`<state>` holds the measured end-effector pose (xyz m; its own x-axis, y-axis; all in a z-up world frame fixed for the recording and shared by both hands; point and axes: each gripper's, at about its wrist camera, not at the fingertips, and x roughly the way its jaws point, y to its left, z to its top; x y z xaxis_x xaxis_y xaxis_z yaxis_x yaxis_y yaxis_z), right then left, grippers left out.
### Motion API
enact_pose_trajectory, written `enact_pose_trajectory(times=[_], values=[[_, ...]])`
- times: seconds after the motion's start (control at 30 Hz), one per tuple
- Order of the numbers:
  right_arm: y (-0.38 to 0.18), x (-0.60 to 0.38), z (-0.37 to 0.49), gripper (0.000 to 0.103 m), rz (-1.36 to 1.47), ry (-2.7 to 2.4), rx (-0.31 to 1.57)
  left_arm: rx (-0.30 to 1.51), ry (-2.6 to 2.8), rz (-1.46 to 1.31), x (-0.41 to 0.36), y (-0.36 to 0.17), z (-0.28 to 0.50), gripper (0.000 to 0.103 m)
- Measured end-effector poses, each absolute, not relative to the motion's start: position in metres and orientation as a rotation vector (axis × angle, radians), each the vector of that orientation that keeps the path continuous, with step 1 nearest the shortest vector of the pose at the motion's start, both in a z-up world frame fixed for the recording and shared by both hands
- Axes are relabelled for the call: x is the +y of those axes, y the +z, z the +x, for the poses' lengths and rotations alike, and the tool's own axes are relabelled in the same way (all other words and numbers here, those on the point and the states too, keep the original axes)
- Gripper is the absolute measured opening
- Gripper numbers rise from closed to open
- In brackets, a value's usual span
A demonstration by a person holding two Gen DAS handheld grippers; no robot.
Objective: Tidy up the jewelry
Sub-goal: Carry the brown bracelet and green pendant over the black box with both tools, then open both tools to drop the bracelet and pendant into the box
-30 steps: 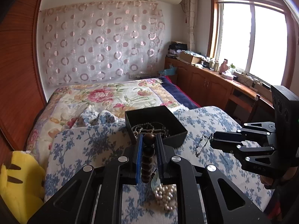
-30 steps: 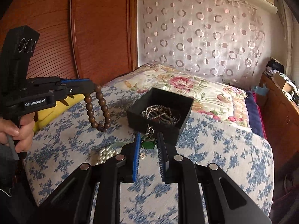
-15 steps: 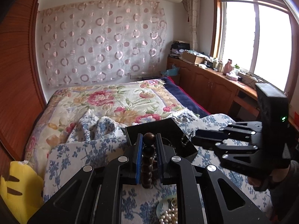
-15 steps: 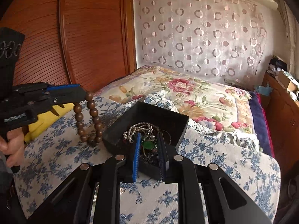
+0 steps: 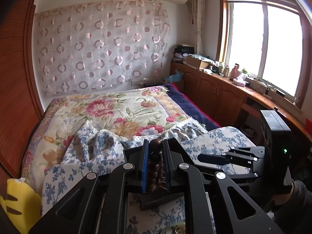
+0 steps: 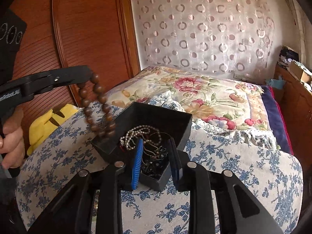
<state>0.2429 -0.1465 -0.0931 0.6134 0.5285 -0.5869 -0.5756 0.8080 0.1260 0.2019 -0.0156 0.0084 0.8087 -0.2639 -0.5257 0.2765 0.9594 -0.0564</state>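
Observation:
A black open box point(image 6: 165, 111) sits on the blue-flowered cloth point(image 6: 234, 156), holding a pale bead necklace point(image 6: 136, 134) and dark chains. My right gripper point(image 6: 156, 149) hovers over the box's near corner. Its jaws are opening and nothing is between the pads. My left gripper point(image 5: 155, 146) is shut on a brown wooden bead bracelet point(image 5: 155, 156). In the right wrist view the left gripper point(image 6: 85, 76) comes in from the left, and the bracelet point(image 6: 97, 105) dangles just over the box's left rim. The left gripper hides most of the box point(image 5: 154, 199) in its own view, where the right gripper point(image 5: 208, 159) shows.
A yellow plush toy point(image 6: 44, 124) lies left of the cloth against the wooden headboard point(image 6: 87, 29). The flowered bedspread point(image 5: 117, 113) stretches behind the box. Wooden cabinets point(image 5: 218, 93) with clutter run under the window on the right. A few pale beads point(image 5: 177, 229) lie at the cloth's near edge.
The right gripper moved forward over the box and its jaws widened; the green-pendant chain it held is gone from between them. The left gripper carried the bracelet toward the box.

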Motion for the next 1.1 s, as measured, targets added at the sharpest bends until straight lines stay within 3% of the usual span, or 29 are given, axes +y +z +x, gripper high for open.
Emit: enact_pose_trajectory(times=[0.57, 0.63, 0.7, 0.83, 1.1], values=[[-0.097, -0.154, 0.246, 0.029, -0.066, 0.598, 0.655, 0.602, -0.301, 0.071, -0.040, -0.007, 0.236, 0.013], [-0.097, -0.154, 0.246, 0.029, -0.066, 0.598, 0.655, 0.601, -0.295, 0.077, -0.041, -0.006, 0.237, 0.019], [-0.097, -0.154, 0.246, 0.029, -0.065, 0.598, 0.655, 0.599, -0.291, 0.076, -0.040, -0.007, 0.237, 0.035], [-0.098, -0.154, 0.245, 0.029, -0.066, 0.594, 0.654, 0.604, -0.284, 0.065, -0.033, -0.011, 0.233, 0.043], [-0.085, -0.155, 0.240, 0.028, -0.082, 0.596, 0.632, 0.630, -0.250, 0.051, -0.010, -0.028, 0.205, 0.075]])
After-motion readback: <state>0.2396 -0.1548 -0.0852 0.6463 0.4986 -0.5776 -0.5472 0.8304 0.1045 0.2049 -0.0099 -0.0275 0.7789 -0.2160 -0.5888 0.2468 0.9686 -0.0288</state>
